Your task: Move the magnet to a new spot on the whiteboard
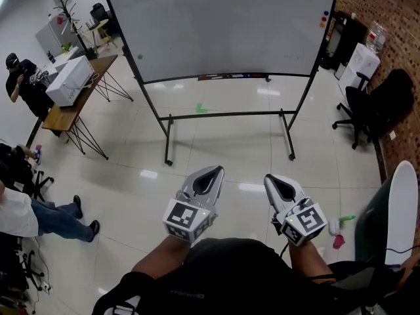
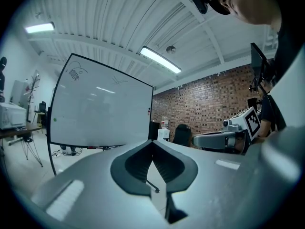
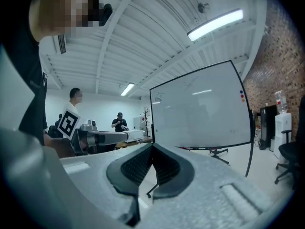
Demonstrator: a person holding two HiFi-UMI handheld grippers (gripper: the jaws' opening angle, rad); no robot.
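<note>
The whiteboard (image 1: 223, 25) stands on a black rolling frame across the floor ahead of me. A small green magnet (image 1: 139, 56) sits near its left edge, and a red and a blue magnet (image 1: 323, 18) sit at its right edge. My left gripper (image 1: 215, 170) and right gripper (image 1: 270, 178) are held low, side by side, pointing at the board from a distance. Both are shut with nothing between the jaws. The left gripper view shows its tips (image 2: 152, 142) meeting, with the board (image 2: 100, 113) and the green magnet (image 2: 55, 119) beyond. In the right gripper view its tips (image 3: 152, 146) meet in front of the board (image 3: 200, 113).
A wooden table (image 1: 65, 113) with a white box (image 1: 69, 81) stands at the left, with people near it. An office chair (image 1: 367, 104) and a brick wall are at the right. A green scrap (image 1: 201, 109) lies under the board. Small items (image 1: 340, 225) lie on the floor by my right.
</note>
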